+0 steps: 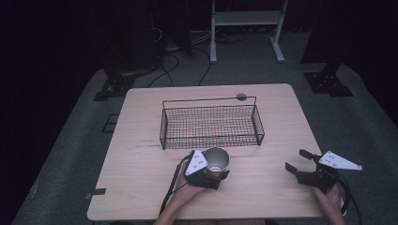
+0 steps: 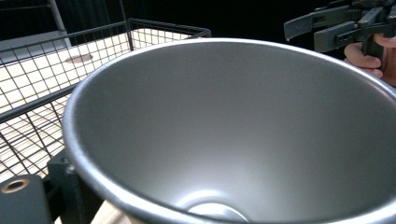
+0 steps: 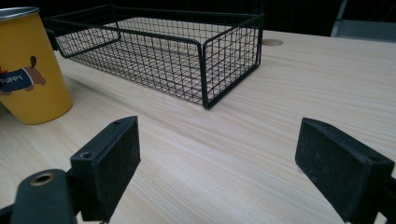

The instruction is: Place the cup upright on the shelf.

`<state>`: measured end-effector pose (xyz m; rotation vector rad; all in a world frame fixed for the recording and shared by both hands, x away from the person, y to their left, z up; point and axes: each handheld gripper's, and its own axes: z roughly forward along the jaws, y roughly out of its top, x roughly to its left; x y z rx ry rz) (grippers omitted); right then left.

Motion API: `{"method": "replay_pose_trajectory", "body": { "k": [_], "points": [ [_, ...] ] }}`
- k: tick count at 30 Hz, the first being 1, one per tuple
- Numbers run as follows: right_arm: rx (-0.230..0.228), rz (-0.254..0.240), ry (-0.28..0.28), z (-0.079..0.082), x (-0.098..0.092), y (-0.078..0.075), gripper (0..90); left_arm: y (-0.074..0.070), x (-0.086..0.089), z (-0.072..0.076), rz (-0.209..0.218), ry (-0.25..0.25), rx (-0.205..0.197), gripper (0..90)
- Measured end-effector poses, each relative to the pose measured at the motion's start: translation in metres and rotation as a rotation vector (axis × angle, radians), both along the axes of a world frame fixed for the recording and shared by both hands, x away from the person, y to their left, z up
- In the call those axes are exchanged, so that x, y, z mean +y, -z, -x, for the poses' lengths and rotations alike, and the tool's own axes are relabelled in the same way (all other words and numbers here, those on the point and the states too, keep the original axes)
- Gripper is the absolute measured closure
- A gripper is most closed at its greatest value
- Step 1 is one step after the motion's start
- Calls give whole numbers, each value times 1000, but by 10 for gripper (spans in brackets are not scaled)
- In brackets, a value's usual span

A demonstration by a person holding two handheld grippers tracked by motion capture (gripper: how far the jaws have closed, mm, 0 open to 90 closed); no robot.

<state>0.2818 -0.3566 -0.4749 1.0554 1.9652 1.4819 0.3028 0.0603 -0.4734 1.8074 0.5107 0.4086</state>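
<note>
Your left gripper has its fingers clamped on the yellow cup, which stands on the desk just in front of the wire basket. You seem to be mid-pickup; next likely calls for a lift over the near wall. Your right gripper waits with fingers apart. The cup reads "PUPPY".

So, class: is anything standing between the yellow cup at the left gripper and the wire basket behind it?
Nothing visible does. The yellow cup at the left gripper stands just before the wire basket, bare table between; the basket's near wall must be cleared.
</note>
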Motion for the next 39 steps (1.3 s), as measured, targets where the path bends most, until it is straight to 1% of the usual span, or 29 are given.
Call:
{"method": "replay_pose_trajectory", "body": {
  "k": [1, 3, 4, 6, 10, 12, 14, 16, 17, 18, 19, 21, 22, 24, 27, 33, 35, 36, 39],
  "points": [
    [1, -1, 0, 0, 0, 0, 130, 0, 0, 0, -2, 3, -4, 64],
    [1, -1, 0, 0, 0, 0, 130, 0, 0, 0, -4, 4, -13, 99],
    [0, 2, 0, 0, 0, 0, 130, 0, 1, 0, -1, 5, -13, 124],
    [0, 1, 0, 0, 0, 0, 130, 0, 1, 0, -2, 4, -13, 138],
    [0, 1, 0, 0, 0, 0, 130, -1, 1, 0, -7, 2, -16, 142],
    [0, 1, 0, 0, 0, 0, 130, -1, 1, 0, -1, -2, -9, 143],
    [1, -1, 0, 0, 0, 0, 130, -4, 2, -1, -10, 3, -9, 143],
    [0, 0, 0, 0, 0, 0, 130, -6, 1, -1, -9, 3, -11, 144],
    [0, 2, 0, 0, 0, 0, 130, -10, 2, -3, 2, 12, -11, 144],
    [0, 2, 0, 0, 0, 0, 130, -10, 2, -3, 2, 12, -11, 144],
    [0, 1, 0, 0, 0, 0, 130, -13, 2, -4, 6, 14, -14, 144],
    [1, -1, 0, 0, 0, 0, 130, -20, 1, -7, -6, 28, -17, 144],
    [1, -1, 0, 0, 0, 0, 130, -20, 1, -7, -6, 28, -17, 144],
    [1, 0, 0, 0, 0, 0, 130, -26, 1, -9, -6, 31, -27, 144],
    [1, 0, 0, 0, 0, 0, 130, -32, 1, -13, -2, 34, -29, 144],
    [0, 0, -1, 0, 0, 0, 130, -43, 1, -21, -8, 44, -42, 144],
    [1, -3, 0, 0, 0, 0, 130, -46, 1, -23, -4, 50, -37, 144],
    [1, -4, 0, 0, 0, 0, 130, -49, 2, -26, -16, 50, -44, 144],
    [1, -2, 0, 0, 0, 0, 130, -52, 3, -30, -17, 52, -42, 144]
  ]
}}
